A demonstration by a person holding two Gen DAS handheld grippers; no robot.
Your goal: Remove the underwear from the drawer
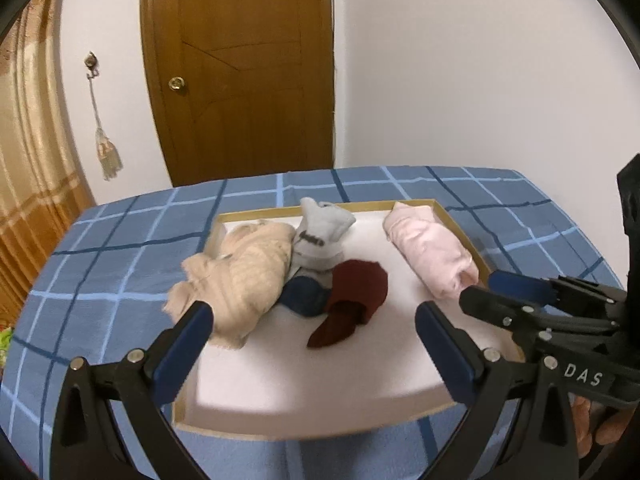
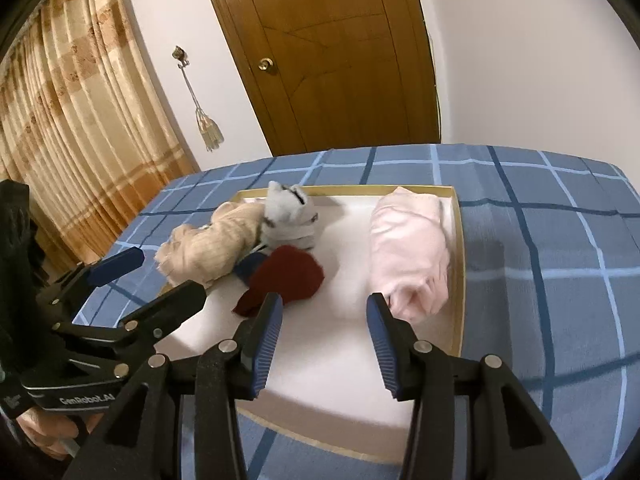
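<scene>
In the left wrist view, the left gripper [image 1: 312, 320] is hovering with jaws wide apart and empty over the drawer [image 1: 460, 224] on the bed [image 1: 120, 248]; pink underwear [image 1: 432, 256] is lying along its right edge. In the right wrist view, the right gripper [image 2: 324, 312] is holding jaws partly apart, empty.

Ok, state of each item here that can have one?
Left gripper: open, empty.
Right gripper: open, empty.
Drawer: out on the bed, holding clothes.
Pink underwear: rolled, in drawer.
Beige garment: crumpled, hanging over the drawer's edge.
Door: closed.
</scene>
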